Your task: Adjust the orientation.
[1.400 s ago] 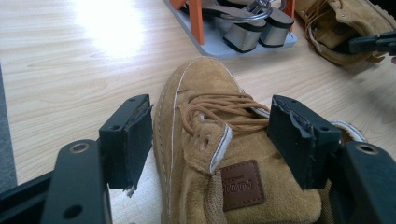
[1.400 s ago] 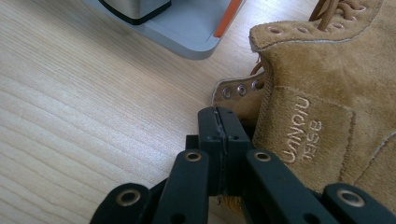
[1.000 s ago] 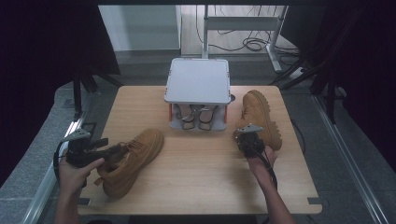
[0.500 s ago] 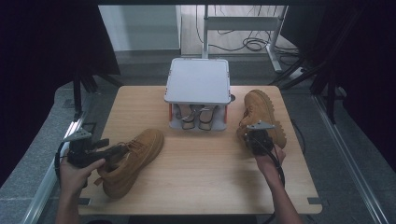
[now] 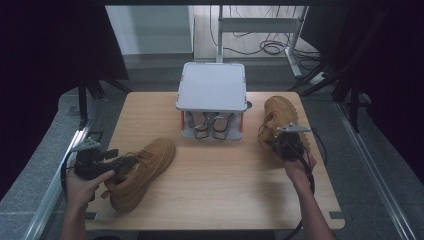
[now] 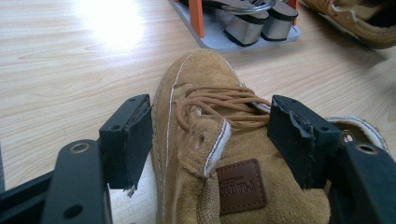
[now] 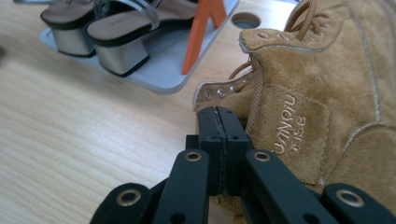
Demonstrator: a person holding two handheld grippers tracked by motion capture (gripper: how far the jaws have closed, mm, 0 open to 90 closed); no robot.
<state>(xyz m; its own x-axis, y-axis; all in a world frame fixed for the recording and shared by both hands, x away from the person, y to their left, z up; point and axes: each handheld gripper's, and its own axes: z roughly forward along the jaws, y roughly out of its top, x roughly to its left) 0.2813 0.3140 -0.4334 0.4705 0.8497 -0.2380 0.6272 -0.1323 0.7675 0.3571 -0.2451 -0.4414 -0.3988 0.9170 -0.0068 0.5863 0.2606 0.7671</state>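
Two tan suede lace-up boots lie on the wooden table. The left boot (image 5: 145, 167) lies near the front left, toe toward the rack. My left gripper (image 5: 122, 162) straddles its ankle; in the left gripper view (image 6: 215, 135) both pads (image 6: 137, 140) press the collar on either side of the tongue patch. The right boot (image 5: 280, 112) stands at the right, beside the rack. My right gripper (image 5: 281, 145) is at its near end, jaws shut together (image 7: 218, 116) with nothing seen between them, tips close against the boot's eyelet flap (image 7: 219, 91).
A grey two-level shoe rack (image 5: 211, 85) with orange posts stands at the middle back. A pair of block-heeled sandals (image 5: 210, 125) sits on its lower shelf (image 7: 173, 70). A round hole (image 7: 245, 19) is in the tabletop by the rack.
My right gripper has moved right and slightly away from the person, up to the right boot's near end. The left gripper and the left boot stay where they were.
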